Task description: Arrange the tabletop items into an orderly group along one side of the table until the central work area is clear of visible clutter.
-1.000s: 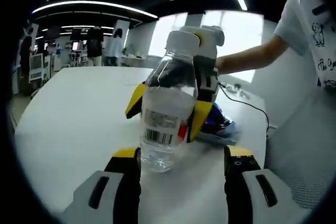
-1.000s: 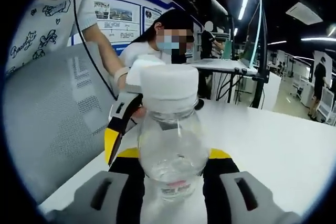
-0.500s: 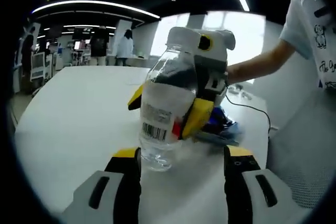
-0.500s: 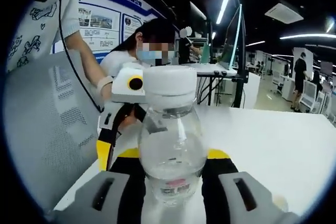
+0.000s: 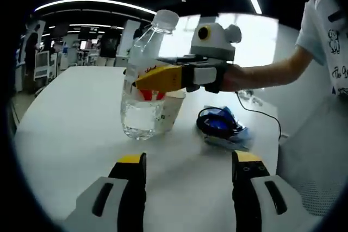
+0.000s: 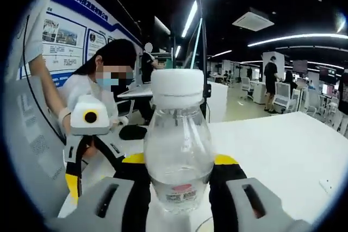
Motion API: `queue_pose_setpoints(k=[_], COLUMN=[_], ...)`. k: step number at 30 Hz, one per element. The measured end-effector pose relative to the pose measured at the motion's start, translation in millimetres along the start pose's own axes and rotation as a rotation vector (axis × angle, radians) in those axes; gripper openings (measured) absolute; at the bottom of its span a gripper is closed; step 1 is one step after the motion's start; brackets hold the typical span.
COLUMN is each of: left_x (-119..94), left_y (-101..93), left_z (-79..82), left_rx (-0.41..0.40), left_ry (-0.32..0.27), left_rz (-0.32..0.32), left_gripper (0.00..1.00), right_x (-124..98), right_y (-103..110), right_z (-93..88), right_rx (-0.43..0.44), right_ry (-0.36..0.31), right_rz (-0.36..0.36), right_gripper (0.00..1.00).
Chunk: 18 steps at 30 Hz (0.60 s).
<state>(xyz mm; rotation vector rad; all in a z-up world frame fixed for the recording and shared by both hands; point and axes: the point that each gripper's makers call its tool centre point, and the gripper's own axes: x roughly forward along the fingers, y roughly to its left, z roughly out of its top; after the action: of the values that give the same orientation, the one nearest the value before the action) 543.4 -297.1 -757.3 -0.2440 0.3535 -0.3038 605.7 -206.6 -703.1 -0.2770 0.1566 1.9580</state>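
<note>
Bottle had drawn away from my left gripper since a second ago, when it stood tight between those jaws; they stayed spread with nothing in them. I counted one white table, one bottle with a white cap, and one blue bundle near the table's right edge. My right gripper pinched the bottle. Open tabletop lay leftward.
</note>
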Motion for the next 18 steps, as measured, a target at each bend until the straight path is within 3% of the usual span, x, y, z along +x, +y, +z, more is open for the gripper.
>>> queue_pose_setpoints(k=[10, 18], left_x=[0, 2], left_y=[1.1, 0.7], left_z=[-3.3, -4.9], left_rx=[-0.018, -0.026], left_ry=[-0.004, -0.001], left_rz=[0.005, 0.002], left_gripper=[0.61, 0.6], right_x=[0, 3], right_y=[-17, -19], right_z=[-9.0, -12.6], right_rx=[0.034, 0.014], right_ry=[0.014, 0.028], right_rz=[-0.097, -0.101], right_gripper=[0.38, 0.38])
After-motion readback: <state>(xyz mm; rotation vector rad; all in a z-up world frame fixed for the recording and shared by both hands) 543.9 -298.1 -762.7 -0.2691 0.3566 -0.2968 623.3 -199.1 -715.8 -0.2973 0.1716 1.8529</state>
